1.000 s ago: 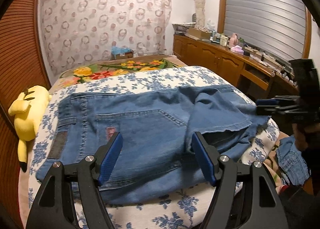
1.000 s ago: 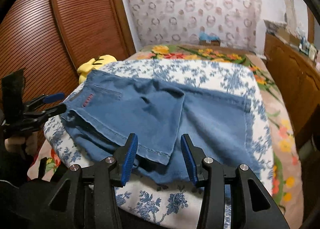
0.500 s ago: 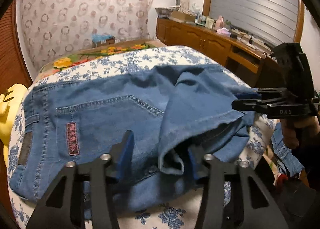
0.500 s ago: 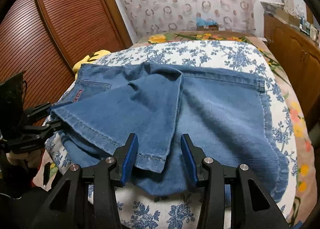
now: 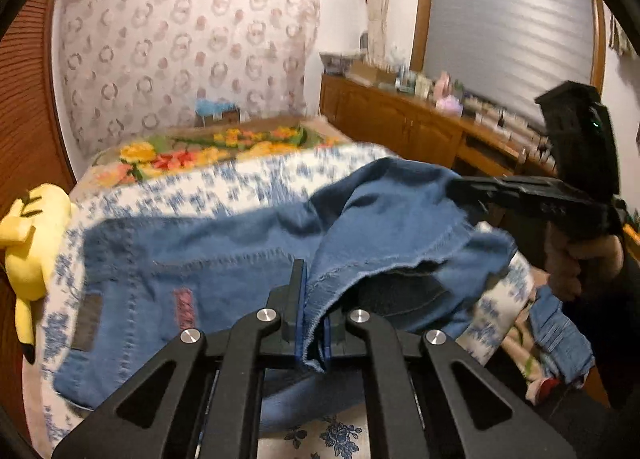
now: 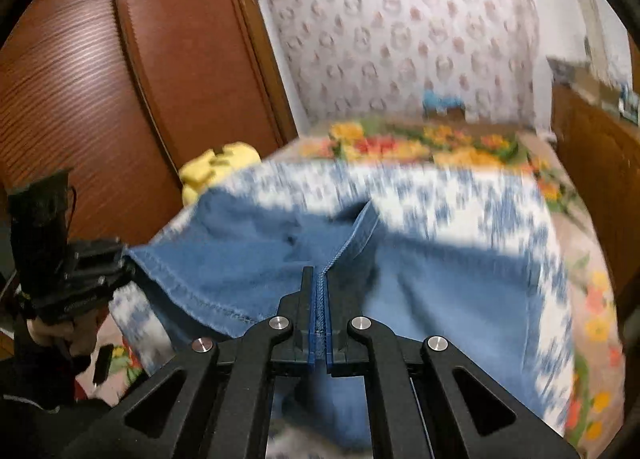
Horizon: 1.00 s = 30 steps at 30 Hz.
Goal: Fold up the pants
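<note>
The left hand-held gripper (image 5: 310, 325) is clenched on the hem of the jeans (image 5: 192, 259); the right hand-held gripper (image 6: 319, 313) grips a seam at the other hem corner. The jeans lie on the bed (image 5: 248, 183), leg ends lifted. An uneven pull could skew the fold. Motion blur hides the far denim and the yellow plush toy (image 5: 30, 243).

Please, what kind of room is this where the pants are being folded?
Most likely a home bedroom. The jeans lie on a bed with a blue floral bedspread, a yellow plush toy sits at its side, and a wooden wardrobe stands along the wall.
</note>
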Each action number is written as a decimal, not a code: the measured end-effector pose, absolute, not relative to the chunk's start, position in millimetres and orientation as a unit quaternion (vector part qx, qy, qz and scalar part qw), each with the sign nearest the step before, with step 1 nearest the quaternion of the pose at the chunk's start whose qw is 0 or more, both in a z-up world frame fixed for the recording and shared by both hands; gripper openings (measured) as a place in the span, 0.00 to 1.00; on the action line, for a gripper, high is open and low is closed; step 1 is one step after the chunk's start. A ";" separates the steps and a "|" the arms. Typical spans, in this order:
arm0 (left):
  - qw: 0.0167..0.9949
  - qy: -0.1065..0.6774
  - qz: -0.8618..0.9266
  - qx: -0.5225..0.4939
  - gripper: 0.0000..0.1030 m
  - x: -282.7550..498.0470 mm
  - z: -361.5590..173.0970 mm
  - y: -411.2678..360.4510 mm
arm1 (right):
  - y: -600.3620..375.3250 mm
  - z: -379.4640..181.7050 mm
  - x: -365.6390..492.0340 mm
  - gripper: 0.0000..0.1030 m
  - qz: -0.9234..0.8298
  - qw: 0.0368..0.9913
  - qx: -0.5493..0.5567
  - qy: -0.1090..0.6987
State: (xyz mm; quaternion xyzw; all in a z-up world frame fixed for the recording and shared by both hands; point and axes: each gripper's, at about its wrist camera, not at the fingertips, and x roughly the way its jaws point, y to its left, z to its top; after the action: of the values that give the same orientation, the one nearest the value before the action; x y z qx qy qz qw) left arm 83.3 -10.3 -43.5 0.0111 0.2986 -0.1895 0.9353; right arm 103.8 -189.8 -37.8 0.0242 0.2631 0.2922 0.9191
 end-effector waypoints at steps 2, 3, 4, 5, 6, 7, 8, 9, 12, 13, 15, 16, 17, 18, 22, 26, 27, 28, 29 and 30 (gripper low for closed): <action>0.940 0.286 -0.187 0.005 0.07 76.8 -31.7 -1.1 | -183.4 -19.1 107.2 0.02 0.300 0.922 0.014 0.243; 0.942 0.279 -0.184 0.002 0.07 74.0 -26.0 4.5 | -178.8 -8.9 110.3 0.02 0.304 0.923 0.008 0.235; 0.945 0.273 -0.179 0.002 0.07 70.6 -21.1 10.4 | -174.2 -1.6 112.7 0.02 0.309 0.923 0.003 0.228; 0.948 0.268 -0.172 0.002 0.07 68.4 -17.7 16.4 | -167.4 3.8 113.2 0.02 0.312 0.924 -0.003 0.222; 0.950 0.265 -0.168 0.002 0.07 66.8 -16.0 20.2 | -159.9 11.6 116.8 0.02 0.318 0.923 -0.008 0.215; 0.951 0.263 -0.163 0.000 0.07 65.7 -14.4 25.8 | -153.9 14.3 116.4 0.02 0.324 0.922 -0.012 0.213; 0.952 0.262 -0.157 -0.001 0.07 64.3 -13.5 32.0 | -146.6 16.3 118.3 0.02 0.329 0.921 -0.017 0.210; 0.954 0.260 -0.149 -0.003 0.07 62.7 -13.1 39.8 | -138.7 19.9 120.6 0.02 0.334 0.919 -0.020 0.207; 0.956 0.261 -0.132 -0.011 0.07 61.8 -15.1 60.6 | -115.4 23.4 133.5 0.02 0.353 0.912 -0.024 0.208; 0.957 0.262 -0.127 -0.015 0.07 60.8 -16.1 67.1 | -108.4 19.1 148.3 0.02 0.358 0.910 -0.026 0.208; 0.957 0.264 -0.115 -0.022 0.07 60.0 -19.1 81.0 | -90.5 18.3 161.6 0.02 0.368 0.906 -0.034 0.207; 0.958 0.266 -0.108 -0.026 0.07 58.6 -20.8 88.6 | -82.8 17.7 168.5 0.02 0.373 0.904 -0.038 0.208; 0.958 0.267 -0.104 -0.028 0.07 57.9 -23.0 94.8 | -75.4 17.2 173.8 0.02 0.376 0.902 -0.042 0.209; 0.958 0.268 -0.099 -0.031 0.07 56.7 -25.3 101.5 | -67.1 16.0 180.8 0.02 0.380 0.900 -0.048 0.211; 0.955 0.281 -0.077 -0.046 0.07 53.3 -40.0 124.1 | -35.9 10.4 196.1 0.02 0.395 0.890 -0.056 0.223; 0.948 0.307 -0.065 -0.058 0.07 55.8 -62.0 139.2 | -6.0 7.3 217.9 0.02 0.402 0.883 -0.067 0.232; 0.946 0.314 -0.062 -0.060 0.07 56.5 -68.7 142.8 | 1.7 3.5 224.9 0.02 0.403 0.881 -0.068 0.239; 0.944 0.317 -0.061 -0.063 0.07 56.8 -72.2 145.2 | 9.7 1.1 228.9 0.02 0.403 0.879 -0.070 0.245; 0.943 0.320 -0.061 -0.066 0.07 56.7 -76.2 147.5 | 16.5 -1.8 234.0 0.02 0.402 0.878 -0.074 0.250; 0.942 0.324 -0.060 -0.066 0.07 56.8 -79.3 148.6 | 24.8 -6.0 239.9 0.02 0.400 0.876 -0.084 0.256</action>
State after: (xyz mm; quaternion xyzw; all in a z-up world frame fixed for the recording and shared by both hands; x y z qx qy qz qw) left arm 56.8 148.6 -79.3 -0.0662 0.3236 -0.0597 0.9420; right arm 239.9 24.8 -6.0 -0.0836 0.2557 0.4000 0.8761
